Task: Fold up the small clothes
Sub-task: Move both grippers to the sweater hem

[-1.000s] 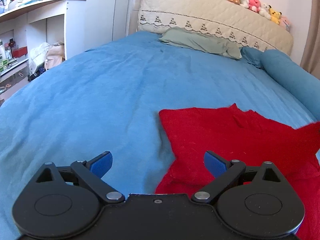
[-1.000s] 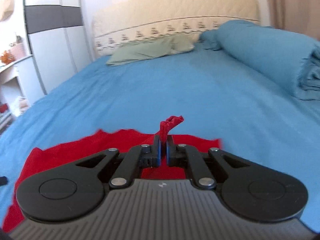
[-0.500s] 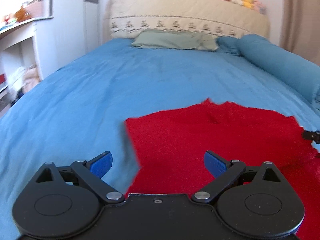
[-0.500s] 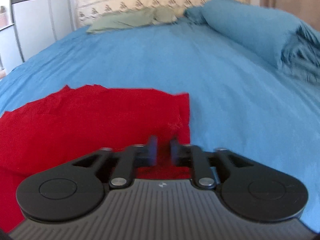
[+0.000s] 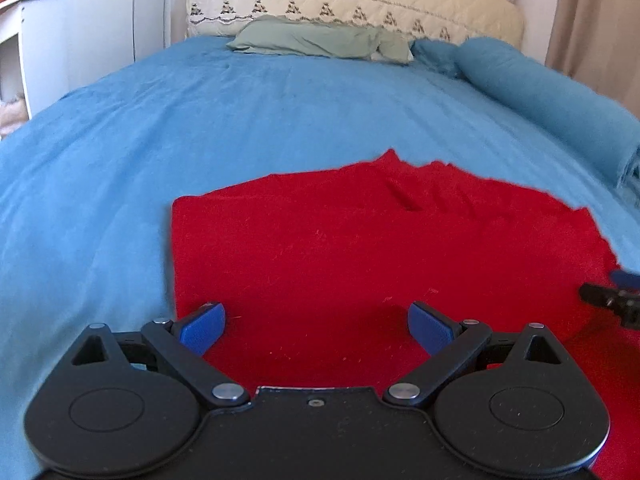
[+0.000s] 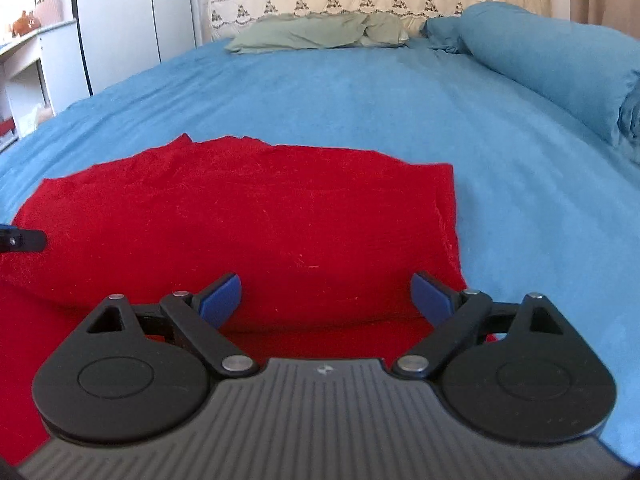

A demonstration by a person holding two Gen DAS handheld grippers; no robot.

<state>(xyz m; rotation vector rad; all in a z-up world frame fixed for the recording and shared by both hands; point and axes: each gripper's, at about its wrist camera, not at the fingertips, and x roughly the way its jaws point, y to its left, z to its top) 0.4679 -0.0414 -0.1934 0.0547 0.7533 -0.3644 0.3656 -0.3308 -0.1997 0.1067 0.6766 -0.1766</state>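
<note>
A red garment (image 5: 360, 248) lies on the blue bed, folded over itself with a doubled layer toward me; it also shows in the right wrist view (image 6: 248, 216). My left gripper (image 5: 318, 326) is open and empty, just above the garment's near left part. My right gripper (image 6: 328, 298) is open and empty, above the garment's near right part, close to its right edge. The right gripper's tip shows at the right edge of the left wrist view (image 5: 612, 300); the left gripper's tip shows at the left edge of the right wrist view (image 6: 22, 240).
The blue bedspread (image 5: 280, 100) stretches ahead. A green pillow (image 5: 320, 40) lies by the quilted headboard (image 5: 360, 4). A rolled blue blanket (image 6: 552, 64) lies along the right side. White cabinets (image 6: 120, 40) stand left of the bed.
My right gripper let go of the red fabric it was pinching and opened wide. The garment now lies folded over. Both grippers came lower and closer over it.
</note>
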